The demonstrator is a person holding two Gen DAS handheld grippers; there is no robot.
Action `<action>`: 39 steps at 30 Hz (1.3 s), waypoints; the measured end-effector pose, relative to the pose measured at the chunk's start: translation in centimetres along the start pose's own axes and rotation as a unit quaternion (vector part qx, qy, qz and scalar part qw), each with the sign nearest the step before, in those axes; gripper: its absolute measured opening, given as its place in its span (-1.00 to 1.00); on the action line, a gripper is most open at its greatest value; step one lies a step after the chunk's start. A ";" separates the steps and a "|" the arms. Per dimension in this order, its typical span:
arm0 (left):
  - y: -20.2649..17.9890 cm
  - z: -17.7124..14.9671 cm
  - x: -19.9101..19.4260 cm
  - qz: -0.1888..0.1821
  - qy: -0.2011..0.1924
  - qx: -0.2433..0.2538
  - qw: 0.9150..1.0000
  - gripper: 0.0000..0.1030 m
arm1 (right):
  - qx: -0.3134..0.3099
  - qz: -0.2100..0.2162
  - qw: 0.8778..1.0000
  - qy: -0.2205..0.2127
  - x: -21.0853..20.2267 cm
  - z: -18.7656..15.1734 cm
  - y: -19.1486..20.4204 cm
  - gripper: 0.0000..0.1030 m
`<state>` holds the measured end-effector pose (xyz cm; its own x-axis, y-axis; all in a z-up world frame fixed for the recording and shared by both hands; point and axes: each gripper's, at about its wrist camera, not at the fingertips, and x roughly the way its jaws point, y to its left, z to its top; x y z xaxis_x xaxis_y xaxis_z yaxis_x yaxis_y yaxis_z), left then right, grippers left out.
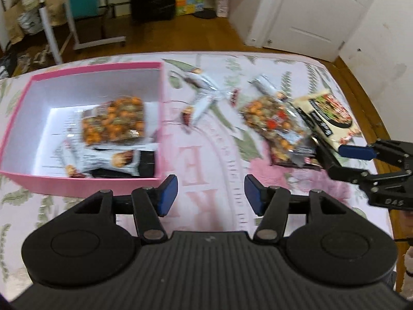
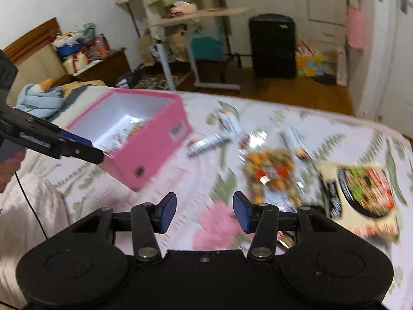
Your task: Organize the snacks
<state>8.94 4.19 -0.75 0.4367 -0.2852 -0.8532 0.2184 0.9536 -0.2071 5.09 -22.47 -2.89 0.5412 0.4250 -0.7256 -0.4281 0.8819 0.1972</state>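
A pink box point(image 1: 77, 182) point(image 2: 155, 152) lies open on the flowered bedspread, holding an orange nut-mix bag point(image 1: 113, 121) and white snack bars point(image 1: 103, 162). Loose white bars point(image 1: 204, 95) point(image 2: 214, 139), another nut-mix bag point(image 1: 273, 124) point(image 2: 271, 173) and a cream noodle packet point(image 1: 327, 116) point(image 2: 361, 196) lie to its right. My left gripper point(image 1: 211, 195) is open and empty near the box's front right corner. My right gripper point(image 2: 204, 213) is open and empty, just short of the nut-mix bag; it shows at the right edge of the left wrist view point(image 1: 343, 160).
The bedspread point(image 1: 211, 142) ends at a wooden floor beyond the far edge. A rolling side table point(image 2: 196, 18), a black suitcase point(image 2: 272, 45) and a white door point(image 1: 309, 13) stand behind. A blue cloth bundle point(image 2: 41, 98) lies at the bed's left.
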 end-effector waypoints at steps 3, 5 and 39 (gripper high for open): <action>-1.5 0.2 1.8 -0.012 0.006 -0.003 1.000 0.10 | 0.009 -0.006 1.000 0.006 0.5 -1.5 -1.4 0.11; -2.1 0.2 3.2 -0.017 0.009 -0.007 1.000 0.10 | 0.016 -0.006 1.000 0.005 0.8 -2.3 -2.3 0.15; -5.7 5.4 21.8 -0.144 0.046 -0.138 0.979 -0.18 | -0.042 0.018 0.994 0.104 15.5 2.3 -9.6 0.59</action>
<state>21.91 -8.02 -15.57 0.3091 -0.5490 -0.7766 0.0708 0.8276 -0.5569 19.27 -23.84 -14.54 0.3669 0.3972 -0.8412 -0.5078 0.8431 0.1766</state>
